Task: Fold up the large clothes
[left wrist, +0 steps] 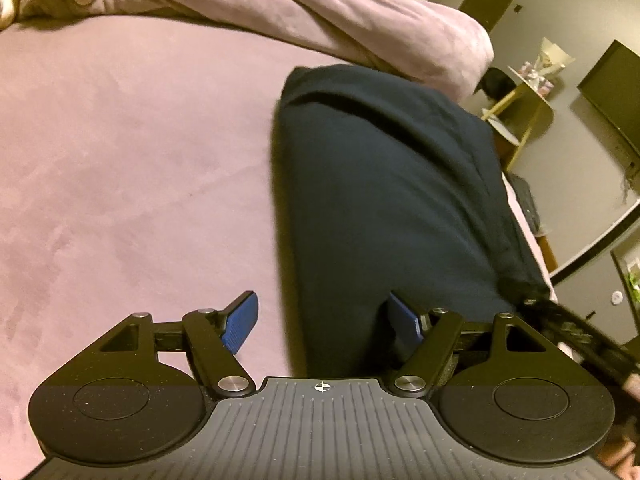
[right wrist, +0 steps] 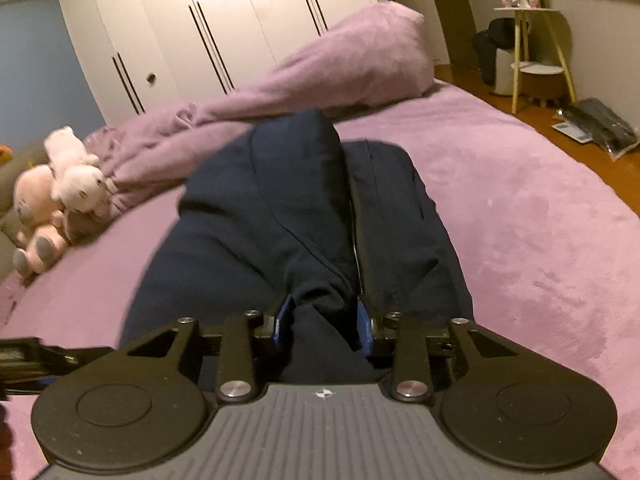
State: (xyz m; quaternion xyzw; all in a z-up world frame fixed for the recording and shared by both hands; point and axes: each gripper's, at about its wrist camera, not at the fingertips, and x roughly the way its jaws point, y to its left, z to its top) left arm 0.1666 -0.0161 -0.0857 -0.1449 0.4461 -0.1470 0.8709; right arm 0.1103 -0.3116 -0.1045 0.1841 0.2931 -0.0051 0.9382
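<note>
Folding goes best if the right gripper (right wrist: 323, 322) pinches the bunched navy garment (right wrist: 304, 216) lying on the purple bed (right wrist: 520, 208) firmly, while the left gripper (left wrist: 322, 322), fingers spread, takes its edge.

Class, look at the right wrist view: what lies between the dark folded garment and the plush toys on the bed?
Only bare purple bedcover separates the dark garment from the plush toys, as the right wrist view shows.
</note>
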